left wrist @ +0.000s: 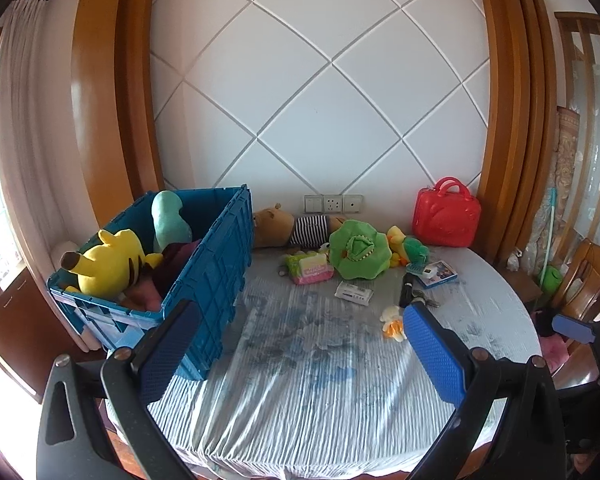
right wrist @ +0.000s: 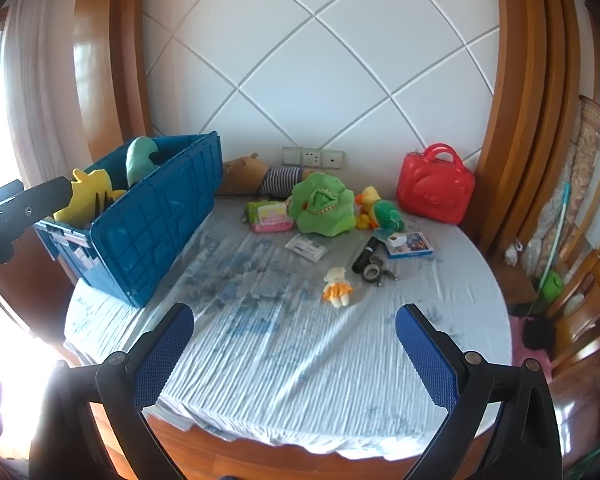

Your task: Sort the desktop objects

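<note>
We face a white wall with grey diagonal grooves (left wrist: 320, 92), glossy wooden frames (left wrist: 100, 120) flanking it, pale curtains (right wrist: 32, 92) upper left, sunlight glaring lower left.

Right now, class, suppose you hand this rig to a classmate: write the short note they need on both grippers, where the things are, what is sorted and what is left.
Left gripper: jaws open, empty, hanging over the near table.
Right gripper: jaws open, empty, also over the near edge.
Blue crate stands on the table's left side. Done: yellow plush and teal plush lie inside it.
Left on the cloth: bear, green plush, duck toy, wipes pack, white packet, small doll, black flashlight, tape roll, card box. Red case stands against the wall.
</note>
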### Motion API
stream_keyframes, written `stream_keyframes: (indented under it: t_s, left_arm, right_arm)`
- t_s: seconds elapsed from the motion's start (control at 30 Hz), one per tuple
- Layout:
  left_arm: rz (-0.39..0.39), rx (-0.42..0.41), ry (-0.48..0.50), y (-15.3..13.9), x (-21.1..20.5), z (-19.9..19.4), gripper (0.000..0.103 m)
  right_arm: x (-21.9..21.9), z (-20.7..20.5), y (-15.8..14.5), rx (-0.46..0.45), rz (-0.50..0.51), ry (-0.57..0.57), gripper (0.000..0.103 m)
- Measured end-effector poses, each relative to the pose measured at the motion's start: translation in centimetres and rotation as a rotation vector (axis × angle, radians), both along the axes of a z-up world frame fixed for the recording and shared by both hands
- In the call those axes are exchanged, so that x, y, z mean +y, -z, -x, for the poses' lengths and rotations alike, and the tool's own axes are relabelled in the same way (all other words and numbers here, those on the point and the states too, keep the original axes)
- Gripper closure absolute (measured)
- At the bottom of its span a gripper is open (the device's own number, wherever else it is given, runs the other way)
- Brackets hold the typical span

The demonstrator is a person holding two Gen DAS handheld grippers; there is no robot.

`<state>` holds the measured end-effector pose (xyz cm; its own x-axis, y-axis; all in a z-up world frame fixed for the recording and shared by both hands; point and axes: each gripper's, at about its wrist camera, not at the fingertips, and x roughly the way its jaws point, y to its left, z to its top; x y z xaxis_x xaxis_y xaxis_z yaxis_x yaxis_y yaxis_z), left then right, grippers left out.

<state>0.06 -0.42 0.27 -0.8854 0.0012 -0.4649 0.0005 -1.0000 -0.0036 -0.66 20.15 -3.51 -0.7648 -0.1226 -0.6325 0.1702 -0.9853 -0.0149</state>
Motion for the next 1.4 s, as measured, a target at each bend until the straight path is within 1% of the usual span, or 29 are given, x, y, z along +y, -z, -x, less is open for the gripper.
stream_keyframes:
  t_s: [0.17, 0.23, 0.3, 0.4, 0.97, 1.13, 1.23, 1.4]
  left_arm:
    - [-0.021, -0.037, -0.002, -0.7, -1.1, -0.2, 0.000]
    - [-0.010, -0.034, -0.006, -1.1, -0.9, -0.6, 0.000]
    - [-0.011, -0.048, -0.012, -1.1, -1.0, -0.2, 0.000]
    - [0.023, -0.034, -0.019, 0.3, 0.8, -1.0, 0.000]
    - [0.033, -0.040, -0.024, 0.2, 1.2, -1.1, 0.000]
    - [0.017, -0.040, -0.016, 0.1, 1.4, -0.9, 0.000]
    - [-0.013, -0.037, 0.011, 0.0, 1.4, -0.9, 0.000]
    - [-0.006, -0.029, 0.033, 0.1, 1.9, -0.9, 0.000]
  right_arm:
    - [0.6, 0.1, -0.3, -0.001, 0.016, -0.003, 0.001]
    - [0.8, 0.1, -0.4, -0.002, 0.022, -0.004, 0.001]
    - [1.0, 0.1, -0.6, -0.002, 0.026, -0.005, 0.001]
    - [0.7, -0.4, -0.7, 0.005, 0.004, -0.008, 0.001]
    - [0.9, -0.5, -0.7, 0.011, -0.006, -0.023, 0.001]
    - [1.0, -0.6, -0.6, 0.017, -0.005, -0.023, 0.001]
    - [1.2, -0.6, -0.6, 0.019, -0.003, -0.026, 0.001]
    - [1.4, -0.4, -0.6, 0.021, -0.001, -0.033, 0.001]
